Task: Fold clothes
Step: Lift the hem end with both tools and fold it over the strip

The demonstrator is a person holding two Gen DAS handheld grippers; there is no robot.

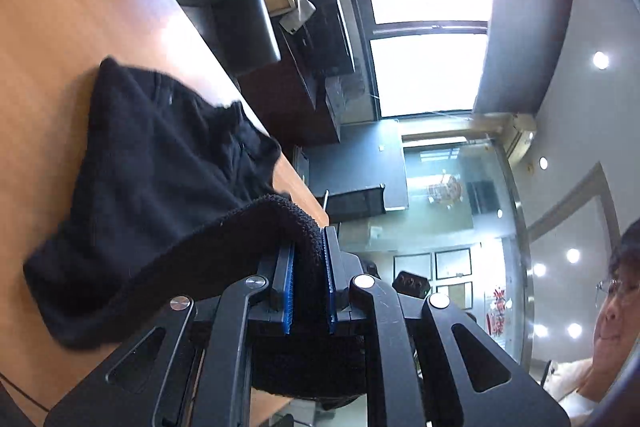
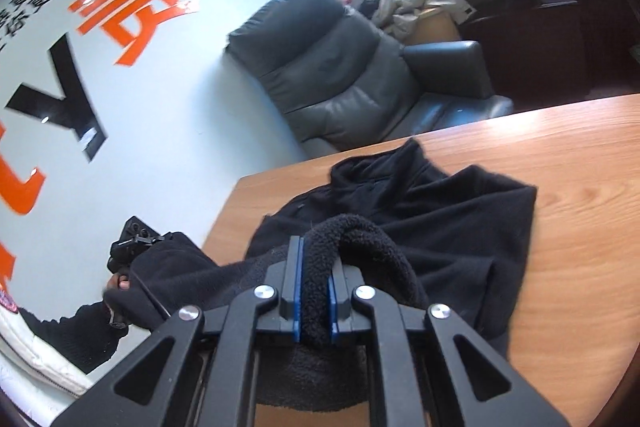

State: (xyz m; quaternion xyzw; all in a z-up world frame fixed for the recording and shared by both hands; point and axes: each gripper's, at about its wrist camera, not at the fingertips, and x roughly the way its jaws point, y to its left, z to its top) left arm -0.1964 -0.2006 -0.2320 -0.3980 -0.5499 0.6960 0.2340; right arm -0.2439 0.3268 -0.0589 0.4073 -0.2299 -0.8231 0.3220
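both the left gripper (image 1: 309,267) and right gripper (image 2: 314,291) pinch thick folds of a black fleece jacket (image 2: 440,219) draped over a light wooden table (image 2: 580,163)

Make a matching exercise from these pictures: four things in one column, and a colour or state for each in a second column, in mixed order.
Things:
1. fleece jacket
2. armchair
3. table
4. left gripper

Colour or state:
A. grey leather
B. shut on fleece
C. black, partly lying on the table
D. orange-brown wood

Pairs: 1-C, 2-A, 3-D, 4-B
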